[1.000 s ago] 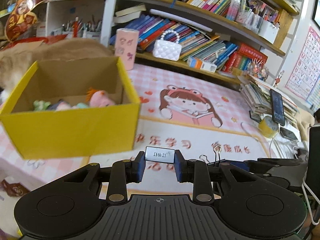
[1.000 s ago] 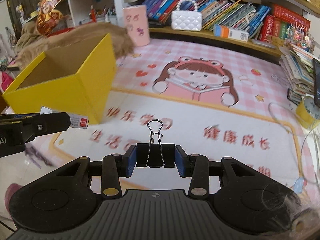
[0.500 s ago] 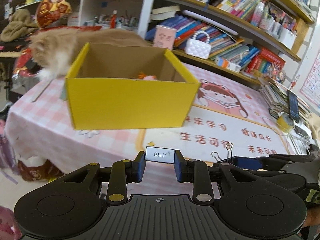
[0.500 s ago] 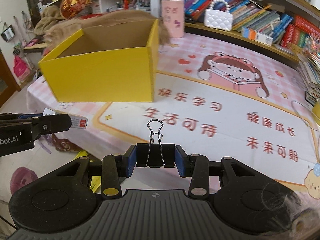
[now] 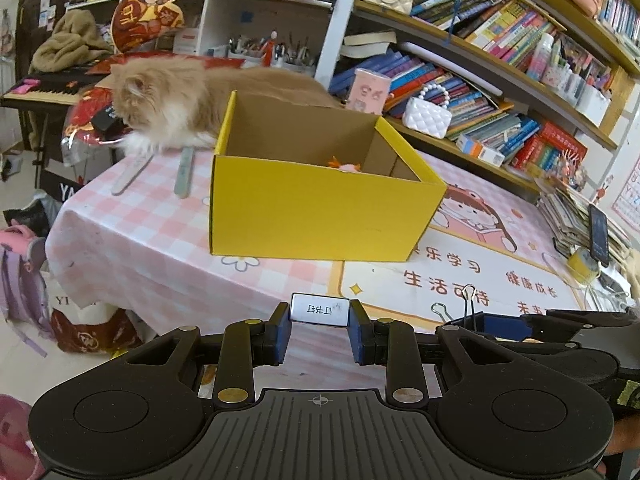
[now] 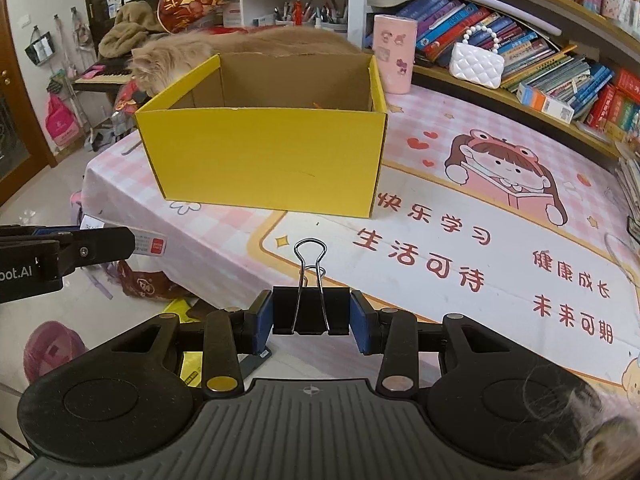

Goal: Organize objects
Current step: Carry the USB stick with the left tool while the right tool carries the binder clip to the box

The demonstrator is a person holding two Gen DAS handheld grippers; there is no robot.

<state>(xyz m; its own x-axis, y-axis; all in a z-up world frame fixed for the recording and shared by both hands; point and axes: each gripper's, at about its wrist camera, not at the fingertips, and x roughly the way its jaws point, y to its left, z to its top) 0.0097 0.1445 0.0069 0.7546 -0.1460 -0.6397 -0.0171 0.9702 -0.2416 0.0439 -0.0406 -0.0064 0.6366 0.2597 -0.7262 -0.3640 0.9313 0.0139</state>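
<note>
Left claw [image 5: 320, 334]: matte black body, two round recessed discs, ribbed grey centre plate with a crosshair mark, brass-coloured pivot pins, blue pads [image 5: 281, 336] on the fingers. Right claw [image 6: 311, 322]: same build, same blue pads [image 6: 262, 326]. In the right view, the left claw's side shows white lettering "bot.AI" and one small screw.

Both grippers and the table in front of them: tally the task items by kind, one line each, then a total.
Small white staple box, held in the left gripper: 1
Black metal binder clip, held in the right gripper: 1
Open yellow cardboard box on the table: 1
Pink toy with orange tuft, partly hidden inside the yellow box: 1
Total: 4
</note>
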